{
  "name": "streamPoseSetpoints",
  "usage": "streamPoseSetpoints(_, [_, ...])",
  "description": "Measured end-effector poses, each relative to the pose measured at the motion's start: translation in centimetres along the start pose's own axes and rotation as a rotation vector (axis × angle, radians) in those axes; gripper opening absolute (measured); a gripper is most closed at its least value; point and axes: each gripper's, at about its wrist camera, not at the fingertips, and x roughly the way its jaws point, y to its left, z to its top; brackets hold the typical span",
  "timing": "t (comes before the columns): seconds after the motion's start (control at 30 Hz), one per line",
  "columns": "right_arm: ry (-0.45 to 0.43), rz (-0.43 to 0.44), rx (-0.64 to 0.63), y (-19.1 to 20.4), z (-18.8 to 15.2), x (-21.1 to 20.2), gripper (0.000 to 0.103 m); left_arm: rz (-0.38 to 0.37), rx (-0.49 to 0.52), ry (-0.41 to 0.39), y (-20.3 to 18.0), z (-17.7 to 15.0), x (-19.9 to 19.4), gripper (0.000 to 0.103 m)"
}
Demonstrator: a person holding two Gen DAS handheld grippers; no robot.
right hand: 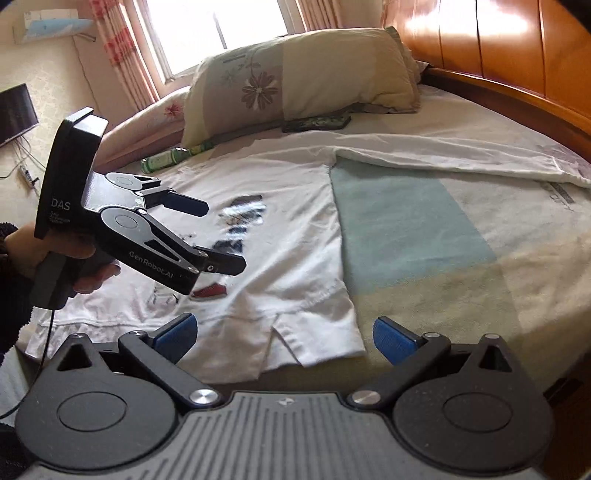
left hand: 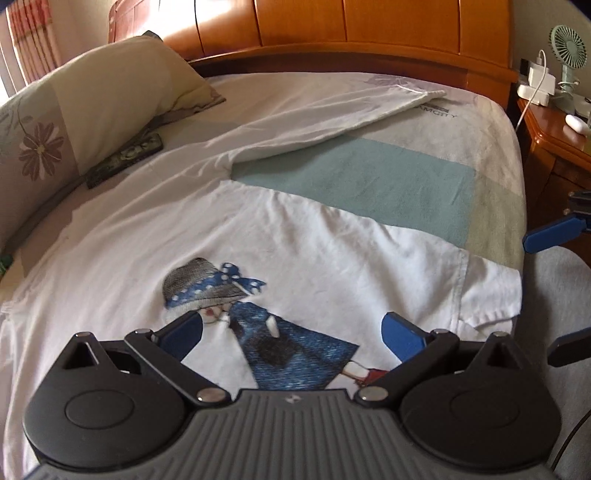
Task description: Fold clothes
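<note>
A white long-sleeved shirt point(left hand: 314, 243) with a printed figure in a blue dress lies spread face up on the bed. One sleeve point(left hand: 332, 118) stretches away toward the headboard. My left gripper point(left hand: 293, 332) hovers open just above the print, holding nothing. My right gripper point(right hand: 286, 336) is open over the shirt's hem corner point(right hand: 317, 343), by the side slit, near the bed's edge. In the right wrist view the shirt point(right hand: 288, 258) lies ahead, and a hand holds the left gripper point(right hand: 210, 234) open above it. The right gripper point(left hand: 561, 288) shows at the left view's right edge.
The bed sheet point(left hand: 369, 177) has a teal panel beside the shirt. A floral pillow point(right hand: 295, 81) and a dark patterned flat object point(left hand: 125, 158) lie by the wooden headboard point(left hand: 332, 26). A green bottle point(right hand: 166, 160) rests near the pillow. A nightstand point(left hand: 554, 133) carries a small fan point(left hand: 569, 48).
</note>
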Motion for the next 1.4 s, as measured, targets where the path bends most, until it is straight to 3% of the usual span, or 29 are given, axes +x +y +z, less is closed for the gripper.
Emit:
streamPoseSetpoints(0.1, [-0.013, 0.100, 0.018, 0.5, 1.8, 2.4, 0.103, 0.058, -0.050, 0.006, 2.3, -0.8, -0.7, 0.102])
streamPoseSetpoints(0.23, [0.015, 0.150, 0.112, 0.5, 3.1, 6.6, 0.103, 0.092, -0.141, 0.028, 5.1, -3.6, -1.7, 0.102])
streamPoseSetpoints(0.47, [0.028, 0.021, 0.016, 0.8, 0.9, 5.1, 0.102, 0.156, -0.193, 0.053, 8.6, -9.5, -3.4, 0.102])
streamPoseSetpoints(0.57, [0.089, -0.073, 0.018, 1.6, 1.3, 4.9, 0.103, 0.143, -0.215, 0.027, 9.8, -10.7, -3.5, 0.102])
streamPoseSetpoints(0.67, [0.078, -0.138, 0.016, 2.9, 2.2, 4.6, 0.103, 0.160, -0.200, -0.012, 10.4, -11.0, -3.8, 0.102])
streamPoseSetpoints(0.73, [0.070, -0.113, -0.017, 4.2, 2.9, 5.4, 0.103, 0.158, -0.182, -0.046, 10.9, -10.9, -3.8, 0.102])
streamPoseSetpoints(0.93, [0.131, -0.217, -0.087, 6.1, 2.0, 8.5, 0.103, 0.107, -0.189, -0.075, 12.3, -11.9, -2.8, 0.102])
streamPoseSetpoints(1.07, [0.189, -0.324, -0.151, 7.6, 1.0, 8.2, 0.103, 0.008, -0.326, -0.158, 13.9, -14.2, -2.7, 0.102])
streamPoseSetpoints(1.17, [0.160, -0.353, -0.108, 8.7, 1.7, 8.1, 0.103, 0.025, -0.305, -0.128, 13.8, -13.9, -3.2, 0.102])
streamPoseSetpoints(1.23, [0.124, -0.324, -0.114, 10.0, 2.3, 8.7, 0.103, 0.059, -0.299, -0.119, 13.6, -13.9, -3.6, 0.102])
streamPoseSetpoints(1.4, [0.164, -0.259, -0.158, 13.2, 2.5, 12.0, 0.103, 0.062, -0.272, -0.132, 13.6, -14.0, -4.8, 0.102])
